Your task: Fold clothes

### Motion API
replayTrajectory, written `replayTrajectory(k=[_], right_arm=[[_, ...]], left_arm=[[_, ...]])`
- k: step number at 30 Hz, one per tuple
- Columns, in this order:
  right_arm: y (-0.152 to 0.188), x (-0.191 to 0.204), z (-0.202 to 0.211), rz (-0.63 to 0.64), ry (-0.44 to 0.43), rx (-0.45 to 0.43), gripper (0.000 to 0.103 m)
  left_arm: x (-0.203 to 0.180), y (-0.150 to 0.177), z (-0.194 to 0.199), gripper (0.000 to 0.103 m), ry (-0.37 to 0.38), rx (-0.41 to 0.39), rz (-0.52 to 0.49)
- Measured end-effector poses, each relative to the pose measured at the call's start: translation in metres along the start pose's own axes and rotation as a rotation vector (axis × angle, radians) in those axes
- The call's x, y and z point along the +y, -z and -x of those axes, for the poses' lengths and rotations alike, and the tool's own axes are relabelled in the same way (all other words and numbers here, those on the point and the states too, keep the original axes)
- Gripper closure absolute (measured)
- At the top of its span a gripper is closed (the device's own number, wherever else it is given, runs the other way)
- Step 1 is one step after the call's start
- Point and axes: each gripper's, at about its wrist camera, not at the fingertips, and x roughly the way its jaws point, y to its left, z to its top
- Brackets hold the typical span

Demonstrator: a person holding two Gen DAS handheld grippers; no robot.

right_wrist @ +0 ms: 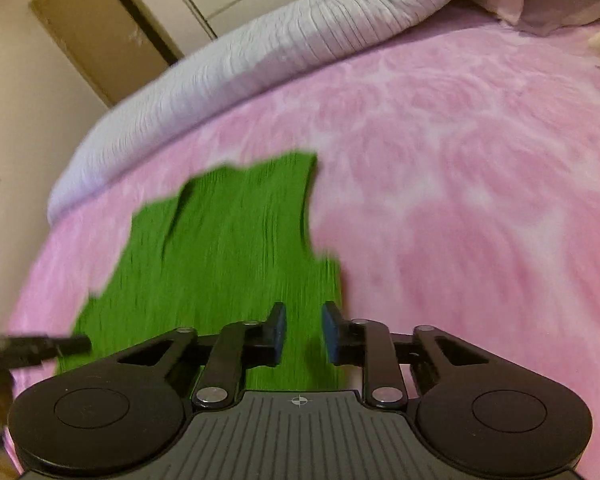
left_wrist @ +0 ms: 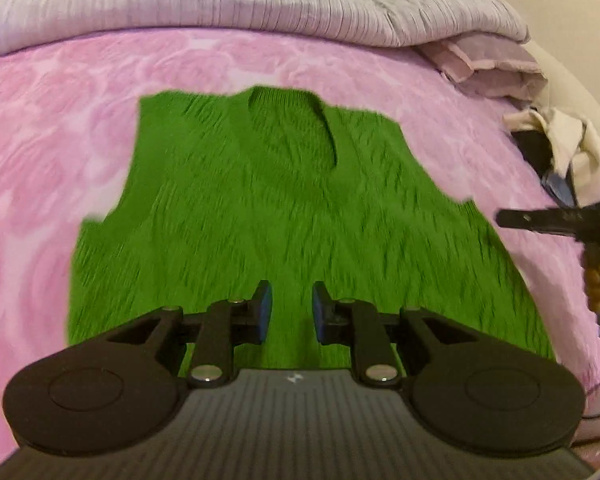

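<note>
vest: green knit vest point(left_wrist: 284, 208) spread flat mid-bed, neck toward the grey duvet point(left_wrist: 220, 4)
left gripper point(left_wrist: 291, 312): jaws slightly apart, empty, over hem
right gripper point(right_wrist: 305, 334): slightly apart, empty, at the vest's right edge
step: likely about to start the first fold; next calls for pinching an edge

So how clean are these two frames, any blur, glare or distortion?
Left wrist view: green vest and pink blanket smeared by motion blur, left gripper sharp, fisheye bending the edges. Right wrist view: same streaking on the vest, right gripper crisp, door curved by the lens. No glare; warm, even light.
</note>
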Motion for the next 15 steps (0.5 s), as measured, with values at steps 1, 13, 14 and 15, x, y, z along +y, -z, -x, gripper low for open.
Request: replayTrajectory(k=[1, 13, 14, 15], right_arm=[[-0.012, -0.007, -0.012, -0.020, -0.021, 0.005, 0.080], [-0.068, -0.041, -0.110, -0.026, -0.139, 0.038, 0.058], [-0.070, -0.043, -0.116, -0.038, -0.157, 0.038, 0.058], [-0.073, -0.043, -0.120, -0.042, -0.177, 0.040, 0.058]], left_arm=[[0.001, -0.005, -0.007, 0.087, 0.001, -0.002, -0.005], [0.020, -0.025, -0.053, 0.087, 0.053, -0.005, 0.032], [0.022, -0.026, -0.054, 0.087, 0.060, -0.006, 0.040], [0.024, -0.026, -0.055, 0.087, 0.067, -0.007, 0.049]])
